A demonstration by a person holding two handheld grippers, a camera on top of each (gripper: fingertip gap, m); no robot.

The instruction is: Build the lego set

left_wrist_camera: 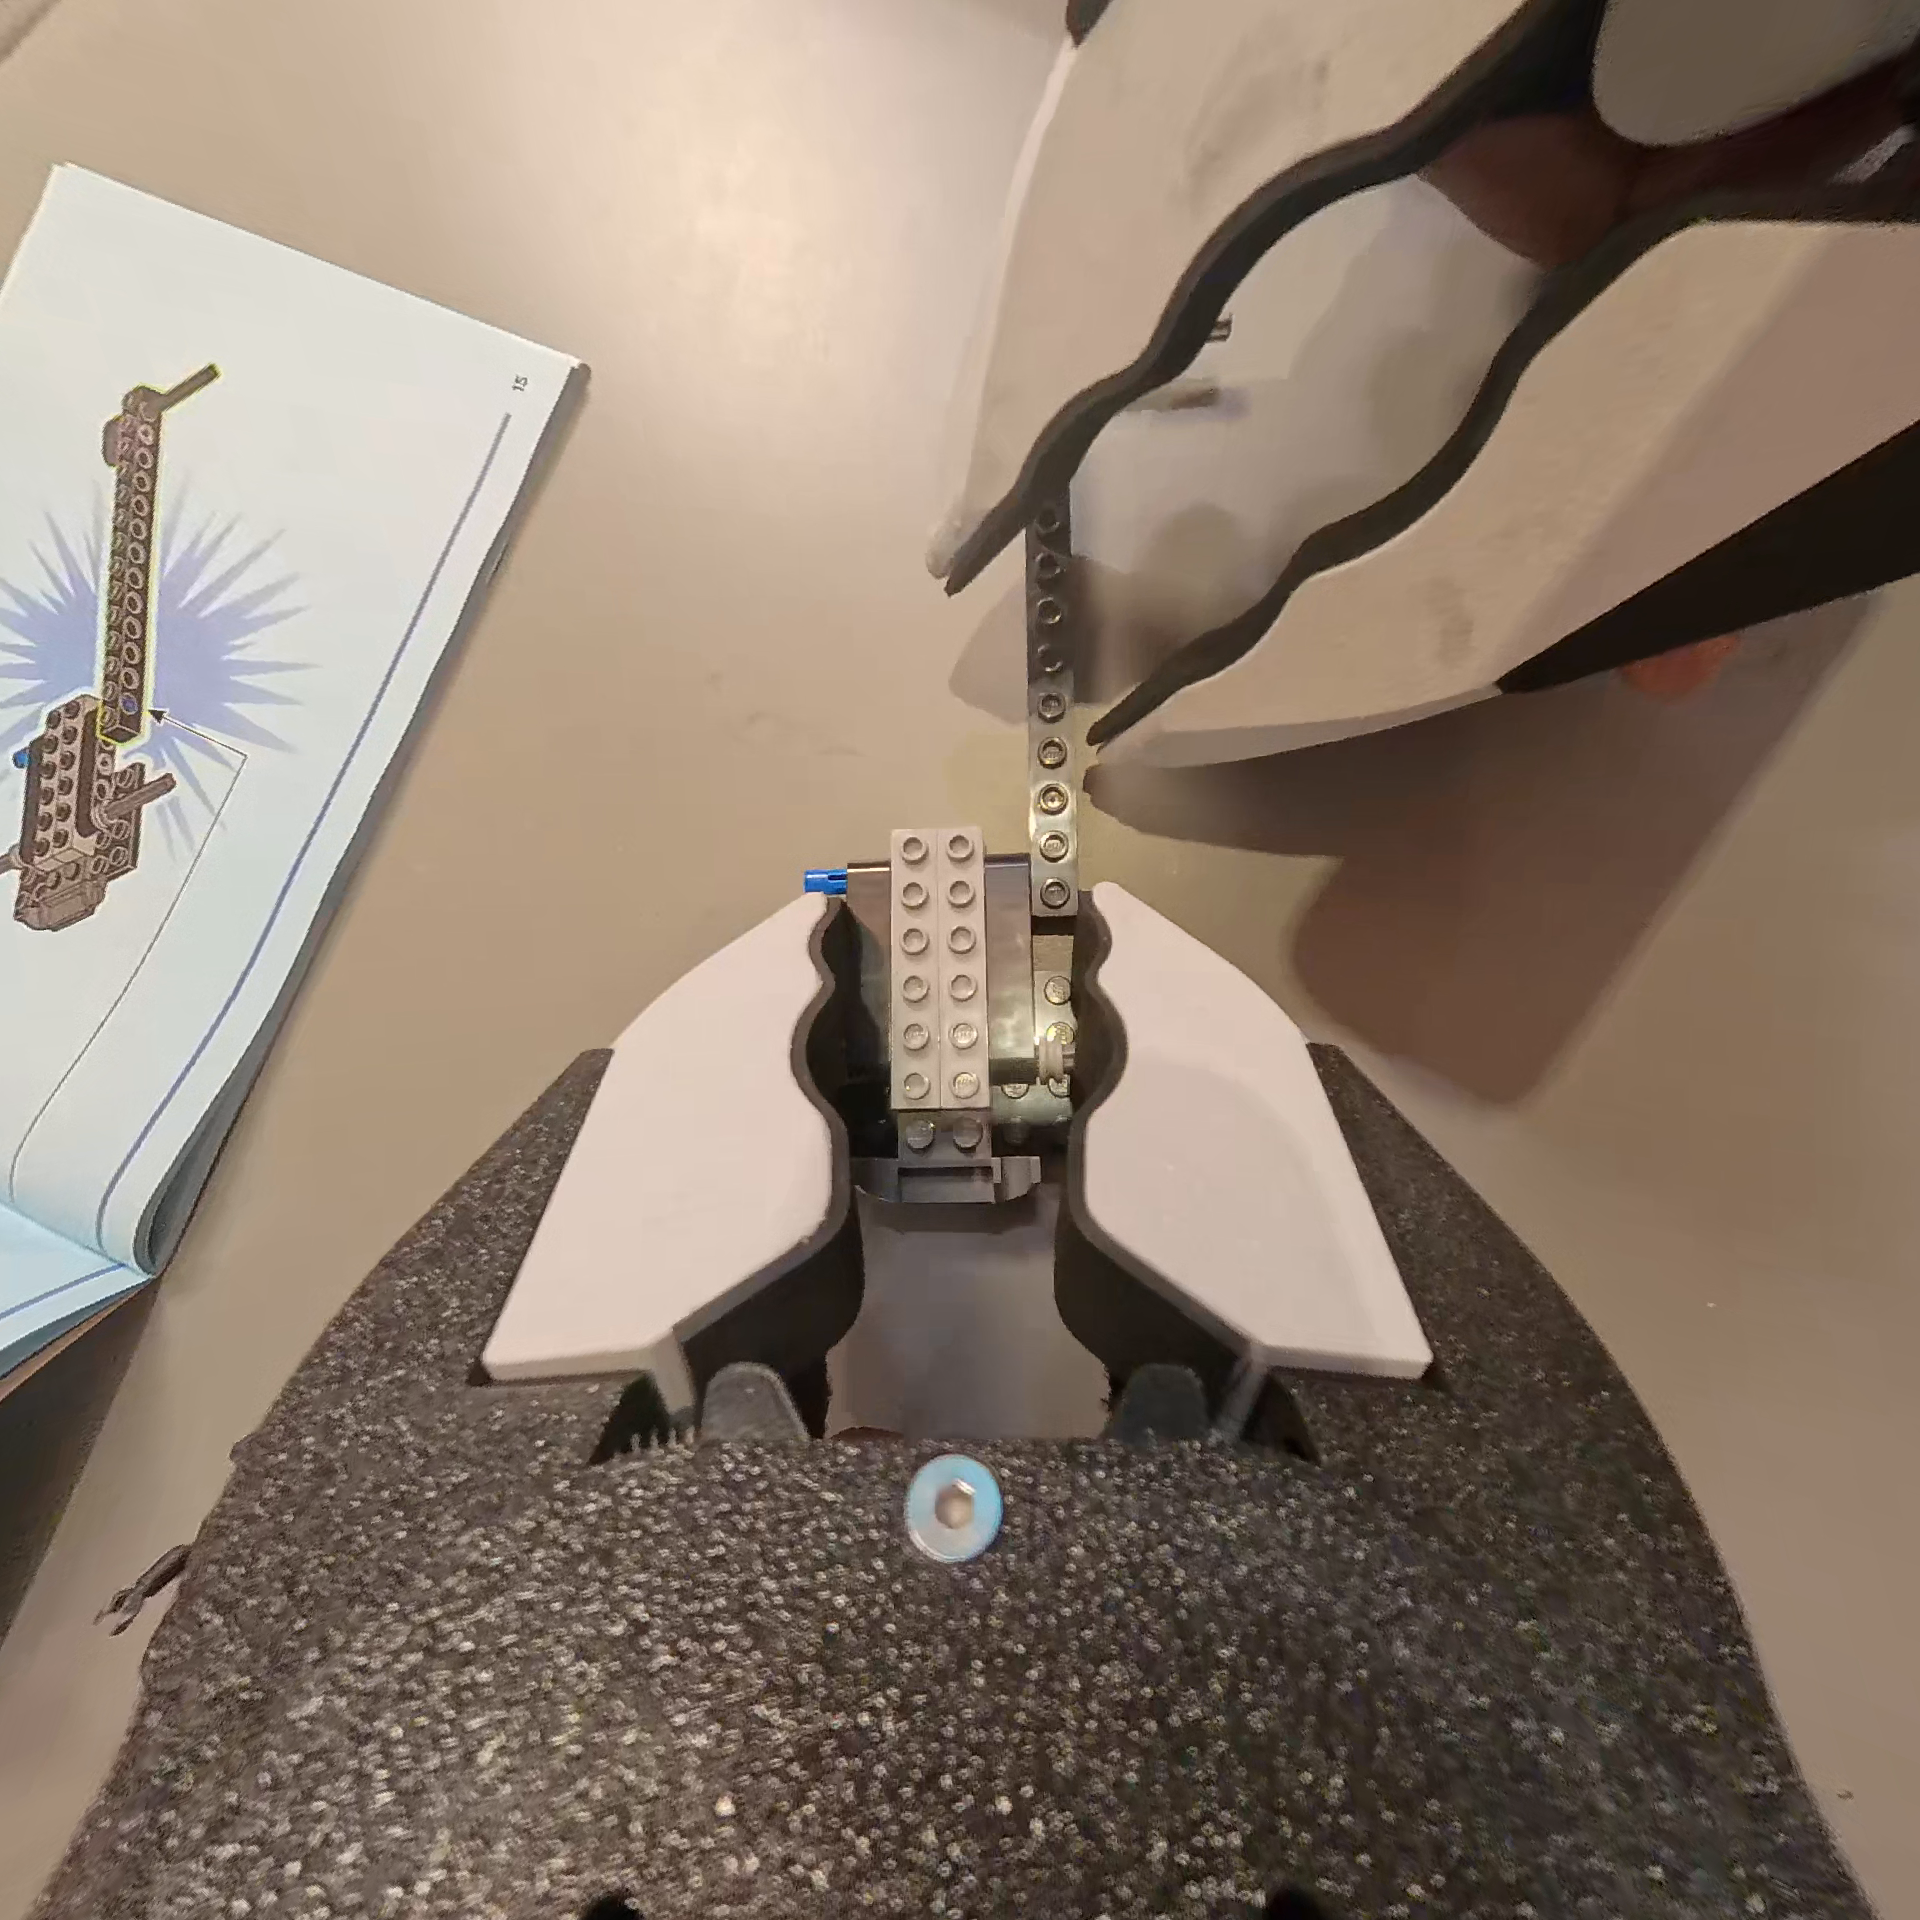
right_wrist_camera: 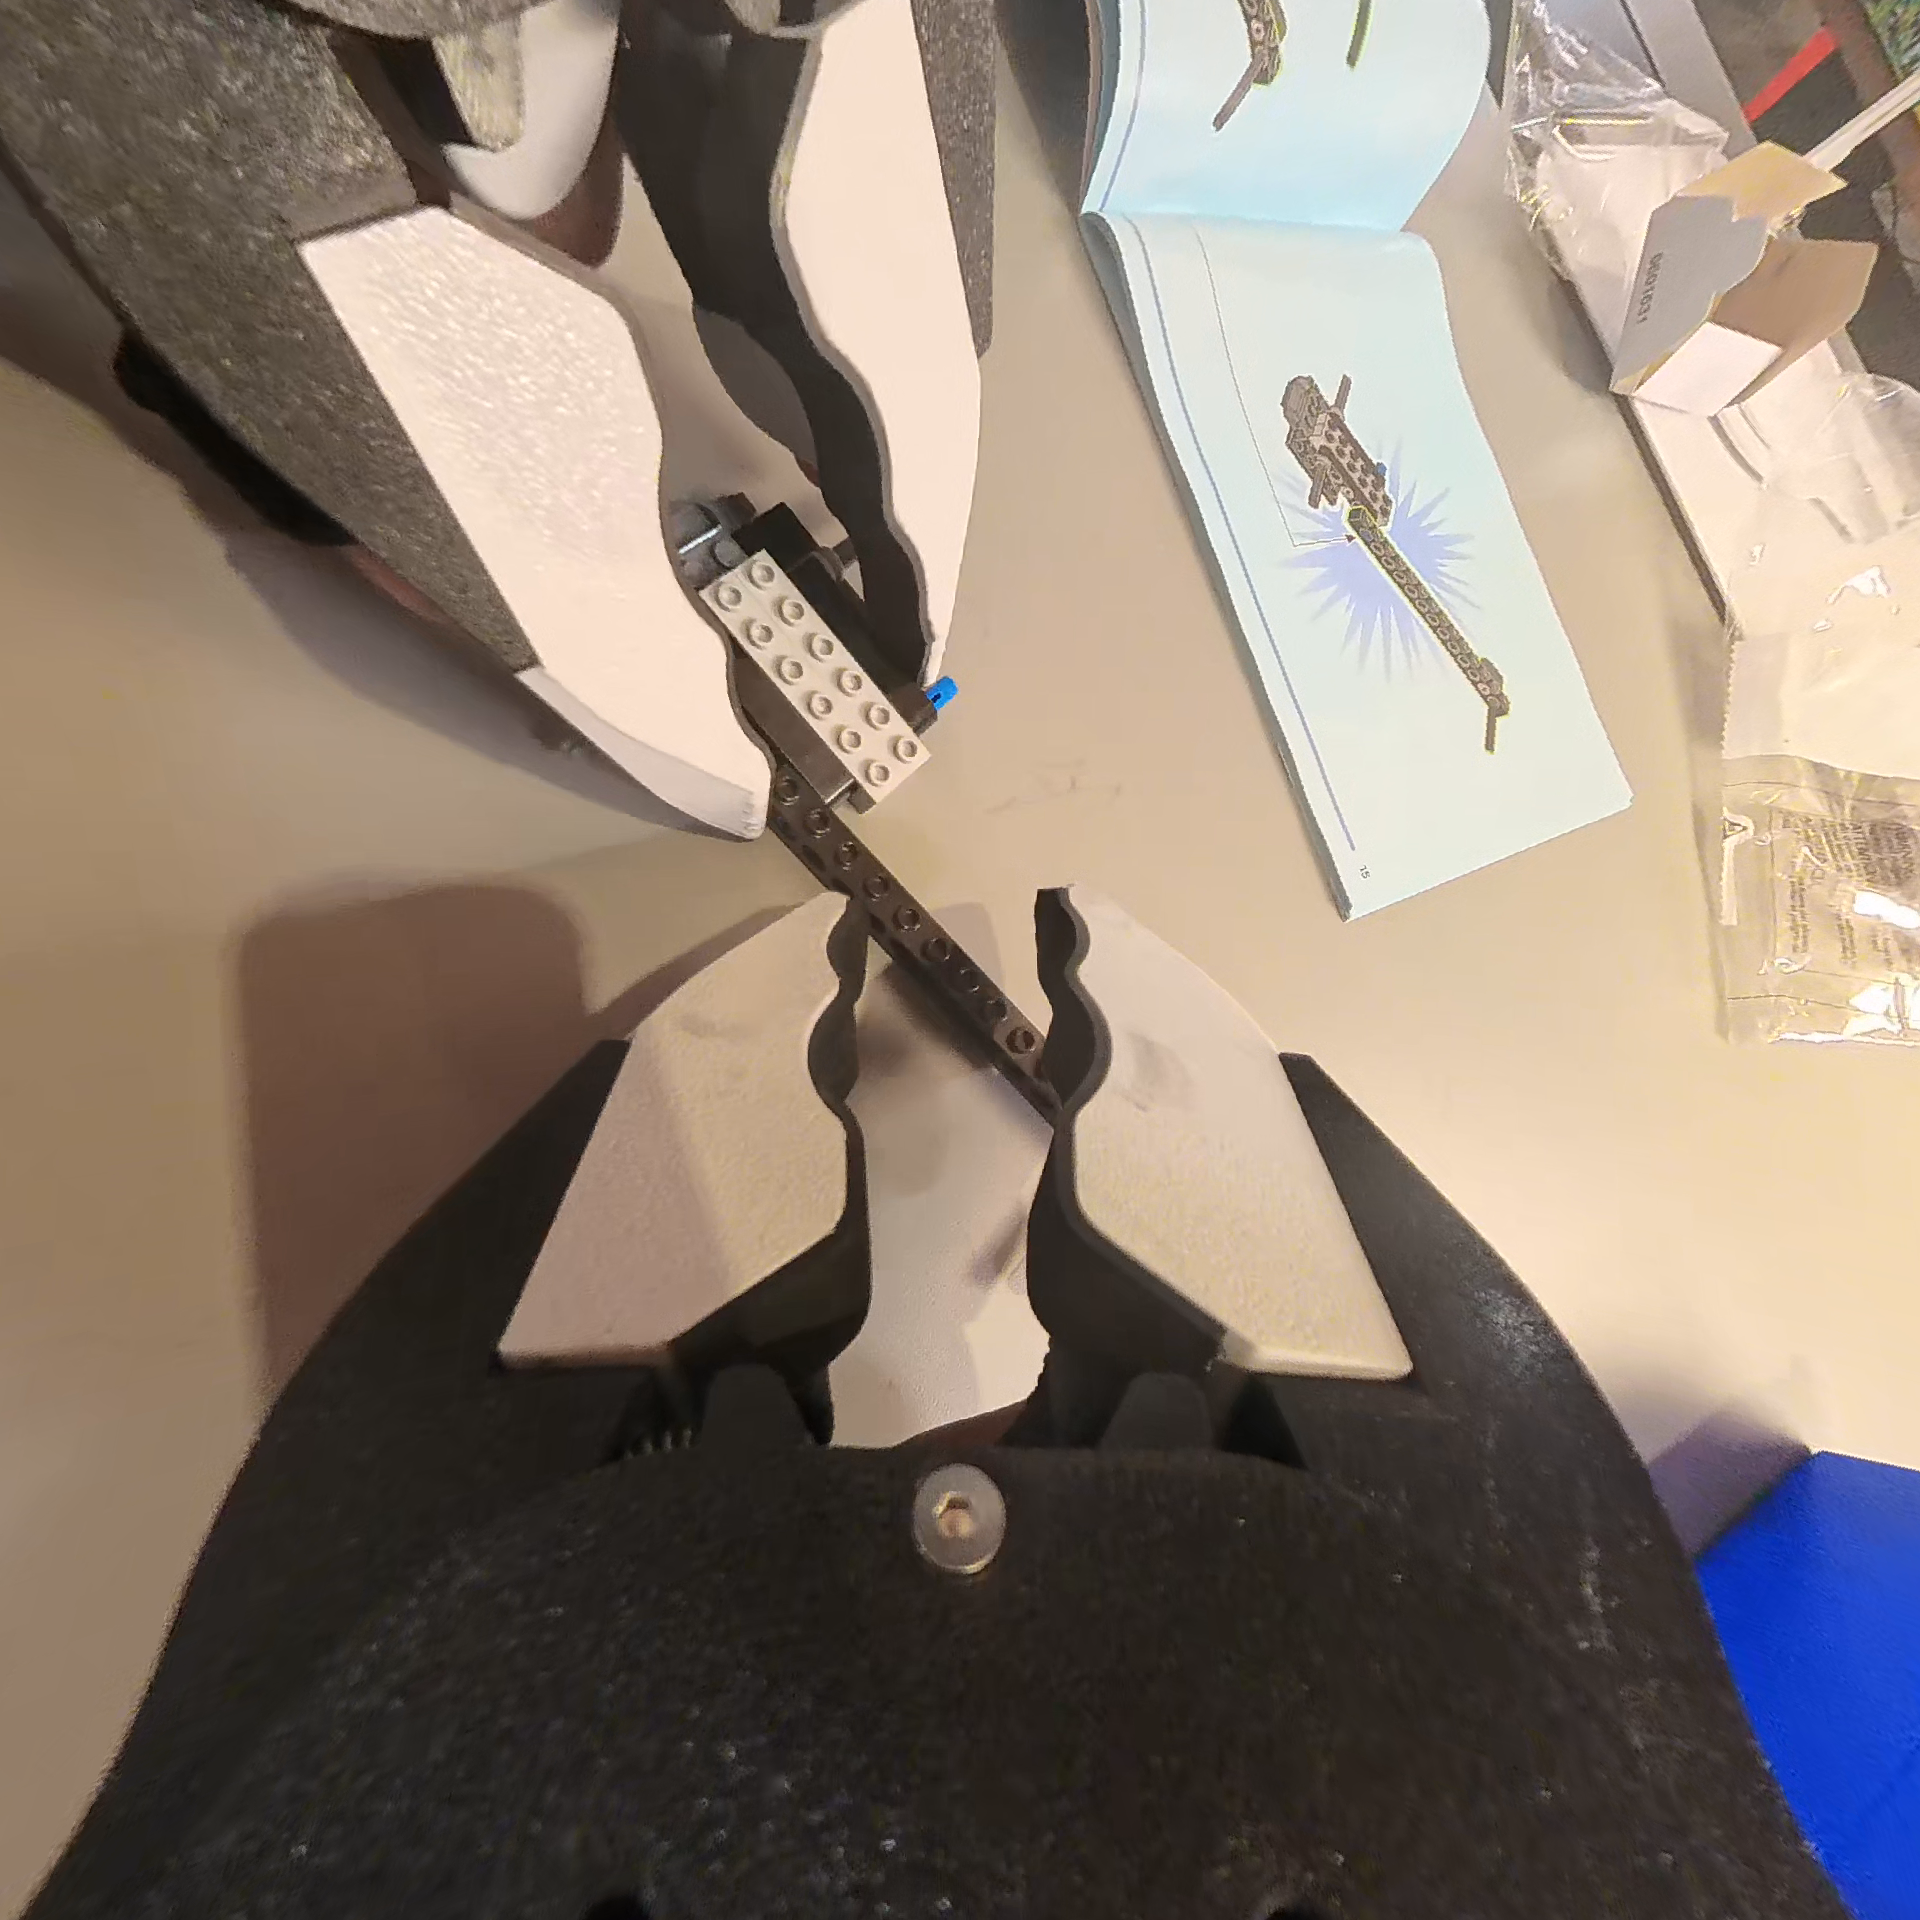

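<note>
Studded brick assembly (left_wrist_camera: 961, 977), wavy-padded left gripper (left_wrist_camera: 961, 914)

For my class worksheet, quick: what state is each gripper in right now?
Left gripper: closed on the grey and black brick assembly.
Right gripper: the long black studded beam runs slantwise between its fingers; grip cannot be told.

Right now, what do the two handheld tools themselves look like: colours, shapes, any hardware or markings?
Both tools look alike. The left tool has a dark, grainy, speckled body, two broad pale fingers with black wavy inner pads, and a silver washer with a bolt at the centre. The right tool has the same build; its fingers show grey smudges. No cables or sleeves show.
</note>
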